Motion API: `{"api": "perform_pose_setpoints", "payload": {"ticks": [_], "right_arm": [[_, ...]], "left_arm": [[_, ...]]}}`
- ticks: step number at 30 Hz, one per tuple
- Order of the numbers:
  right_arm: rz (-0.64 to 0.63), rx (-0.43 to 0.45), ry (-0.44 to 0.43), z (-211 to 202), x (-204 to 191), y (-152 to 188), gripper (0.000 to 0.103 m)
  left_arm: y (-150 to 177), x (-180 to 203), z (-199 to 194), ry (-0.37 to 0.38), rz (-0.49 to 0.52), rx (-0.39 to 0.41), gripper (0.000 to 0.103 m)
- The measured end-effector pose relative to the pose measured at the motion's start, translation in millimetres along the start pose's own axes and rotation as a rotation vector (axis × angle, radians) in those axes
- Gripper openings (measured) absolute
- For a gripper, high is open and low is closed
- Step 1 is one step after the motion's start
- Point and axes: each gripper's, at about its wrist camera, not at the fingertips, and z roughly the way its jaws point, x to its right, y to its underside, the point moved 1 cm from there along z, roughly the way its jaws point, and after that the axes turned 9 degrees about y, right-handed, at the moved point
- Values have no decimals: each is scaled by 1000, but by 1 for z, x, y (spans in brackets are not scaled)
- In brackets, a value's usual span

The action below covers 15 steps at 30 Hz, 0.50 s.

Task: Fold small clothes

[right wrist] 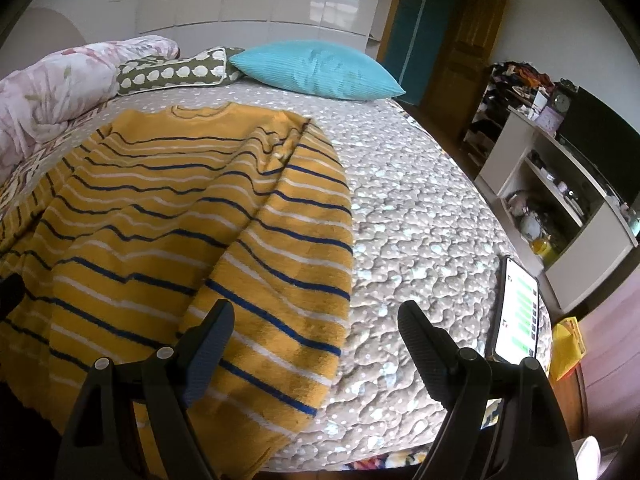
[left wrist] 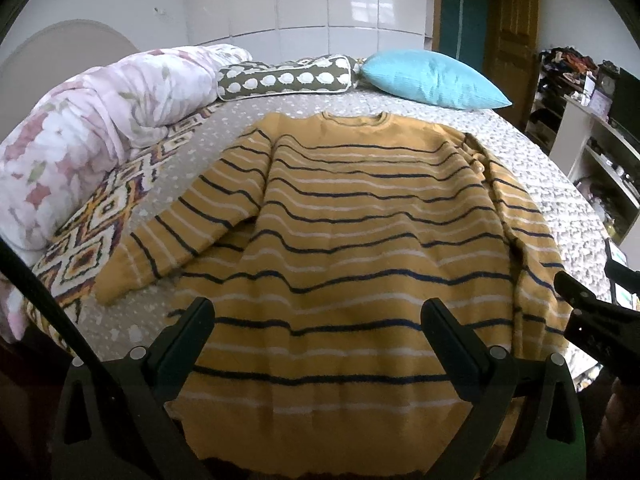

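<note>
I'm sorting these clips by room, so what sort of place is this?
Most likely a home bedroom. A striped sweater lies spread on a bed with a quilted cover, pillows and a rolled duvet sit at the bed's far end, and cluttered shelves stand beside it.
</note>
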Motion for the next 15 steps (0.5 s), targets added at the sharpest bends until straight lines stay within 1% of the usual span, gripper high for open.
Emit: {"api": "perform_pose_setpoints", "payload": {"ticks": [15], "right_arm": [[12,-24,24,7,2,2,87]], "left_arm": [[4,0,4,6,-1,-24,102]]}}
